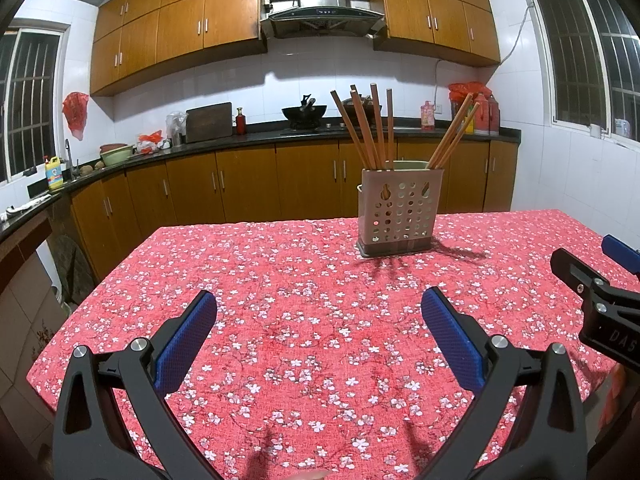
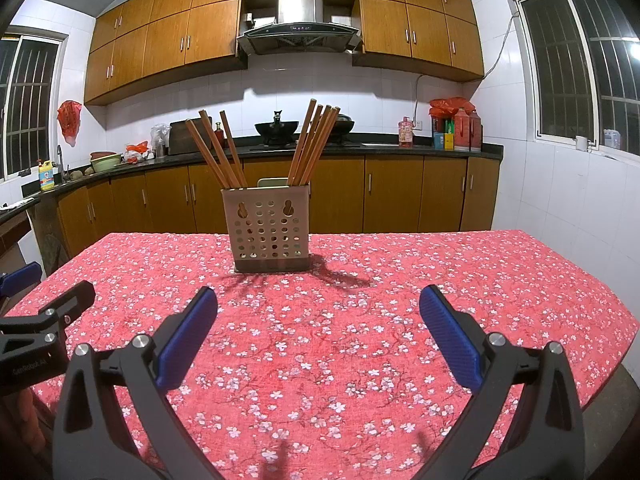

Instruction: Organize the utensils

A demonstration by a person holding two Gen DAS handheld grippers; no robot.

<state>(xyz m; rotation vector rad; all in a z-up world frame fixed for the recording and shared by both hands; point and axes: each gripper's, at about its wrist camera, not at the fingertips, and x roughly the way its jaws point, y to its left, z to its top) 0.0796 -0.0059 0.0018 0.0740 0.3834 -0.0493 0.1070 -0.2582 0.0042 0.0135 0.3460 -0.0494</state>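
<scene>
Left wrist view shows the left gripper [image 1: 319, 300] with its jaws spread wide and nothing between the blue pads [image 1: 186, 344], hovering over the red flowered tablecloth [image 1: 280, 264]. Ahead at about one o'clock the perforated utensil holder [image 1: 400, 212] stands upright on the cloth, with wooden chopsticks [image 1: 362, 128] fanned in two bunches, one leaning toward eleven o'clock and one toward one o'clock. At three o'clock, at the frame's edge, part of the right gripper [image 1: 600, 292] shows. Right wrist view has that gripper's jaws likewise wide and holding nothing, the holder at about eleven to twelve o'clock, well apart from the pads, and part of the left gripper at nine o'clock. Beyond the table run the dark counter [image 2: 400, 148], wood cabinets [image 2: 168, 40] and a range hood [image 2: 300, 32].
</scene>
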